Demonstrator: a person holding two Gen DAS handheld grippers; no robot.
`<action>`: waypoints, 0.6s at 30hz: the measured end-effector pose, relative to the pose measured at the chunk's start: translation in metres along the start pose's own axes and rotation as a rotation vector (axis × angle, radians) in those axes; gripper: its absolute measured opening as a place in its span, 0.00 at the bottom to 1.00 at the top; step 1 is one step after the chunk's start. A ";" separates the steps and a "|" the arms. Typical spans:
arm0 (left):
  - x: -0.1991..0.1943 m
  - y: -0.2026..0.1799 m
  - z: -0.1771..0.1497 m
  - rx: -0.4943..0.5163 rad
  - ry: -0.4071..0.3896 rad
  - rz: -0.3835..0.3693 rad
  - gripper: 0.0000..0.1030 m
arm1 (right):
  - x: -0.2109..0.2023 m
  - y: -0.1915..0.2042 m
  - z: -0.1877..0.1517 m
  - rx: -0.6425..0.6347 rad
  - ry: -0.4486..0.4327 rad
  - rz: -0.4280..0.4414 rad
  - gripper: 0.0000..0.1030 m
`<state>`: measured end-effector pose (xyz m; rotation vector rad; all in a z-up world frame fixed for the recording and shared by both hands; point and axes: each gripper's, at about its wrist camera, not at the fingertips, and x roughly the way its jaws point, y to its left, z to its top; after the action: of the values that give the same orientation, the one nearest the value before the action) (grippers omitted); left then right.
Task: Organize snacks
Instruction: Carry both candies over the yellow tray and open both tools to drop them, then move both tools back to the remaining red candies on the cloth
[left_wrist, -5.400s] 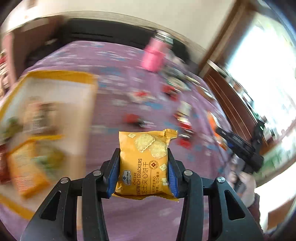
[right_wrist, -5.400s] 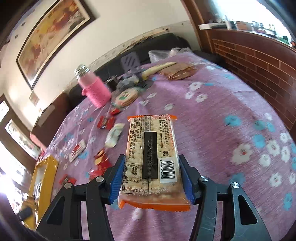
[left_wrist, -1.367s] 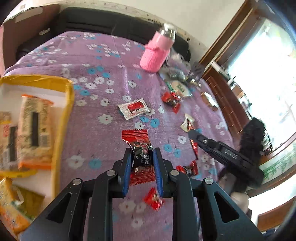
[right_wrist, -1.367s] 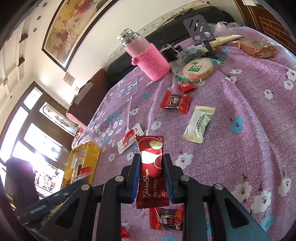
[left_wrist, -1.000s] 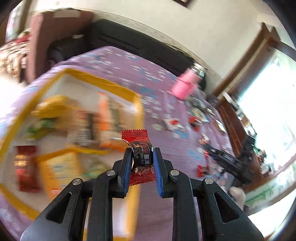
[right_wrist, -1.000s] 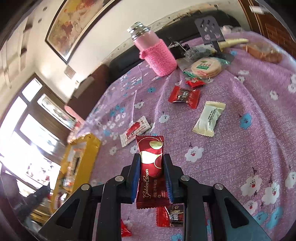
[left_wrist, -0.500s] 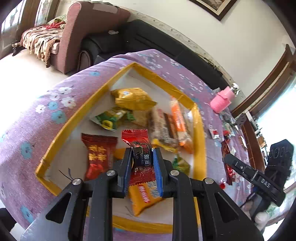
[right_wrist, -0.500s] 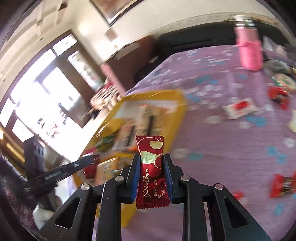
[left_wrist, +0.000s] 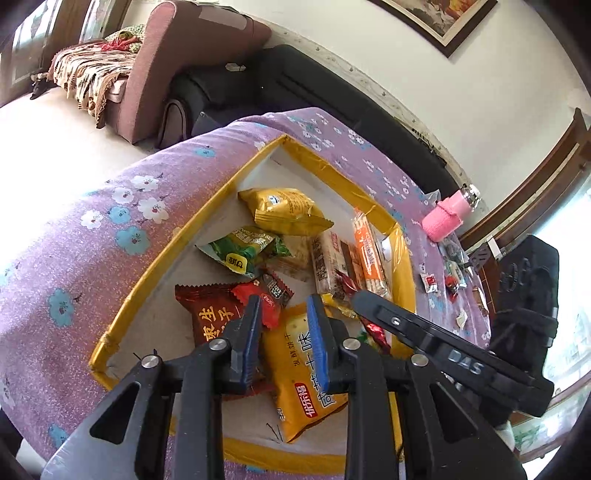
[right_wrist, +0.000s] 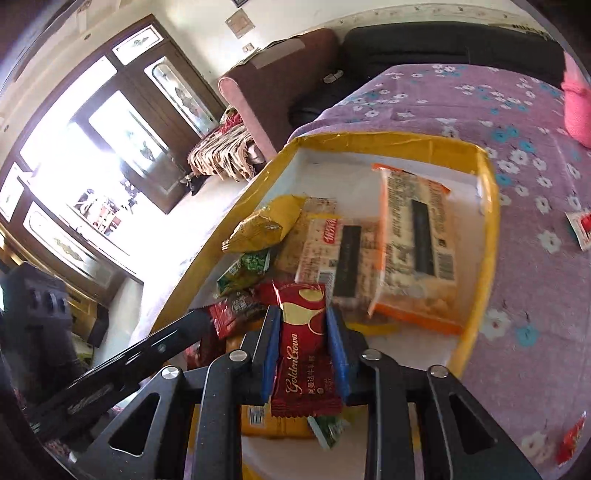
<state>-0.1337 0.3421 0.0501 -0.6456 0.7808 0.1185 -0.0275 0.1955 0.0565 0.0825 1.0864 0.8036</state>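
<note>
Dropping wrapped candies into the yellow-rimmed snack box (left_wrist: 155, 273).

My left gripper (left_wrist: 283, 325) hangs with jaws apart and nothing between them, over a small red candy (left_wrist: 267, 295) lying in the box. My right gripper (right_wrist: 303, 347) clamps a Golden Crown candy (right_wrist: 304, 354); I should release it low, over bare floor. Inside lie cracker packs (right_wrist: 413, 243), a yellow bag (left_wrist: 284, 212) and green peas (left_wrist: 243, 253).
</note>
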 end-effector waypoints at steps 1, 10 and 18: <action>-0.003 -0.001 0.001 0.001 -0.008 -0.006 0.31 | 0.002 0.001 0.001 -0.002 -0.006 -0.007 0.27; -0.028 -0.033 -0.001 0.076 -0.099 -0.057 0.70 | -0.039 -0.008 -0.007 0.024 -0.097 -0.006 0.39; -0.022 -0.076 -0.017 0.173 -0.030 -0.105 0.70 | -0.082 -0.044 -0.029 0.086 -0.146 -0.022 0.46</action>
<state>-0.1347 0.2736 0.0937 -0.5184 0.7176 -0.0351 -0.0450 0.1042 0.0849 0.1980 0.9821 0.7199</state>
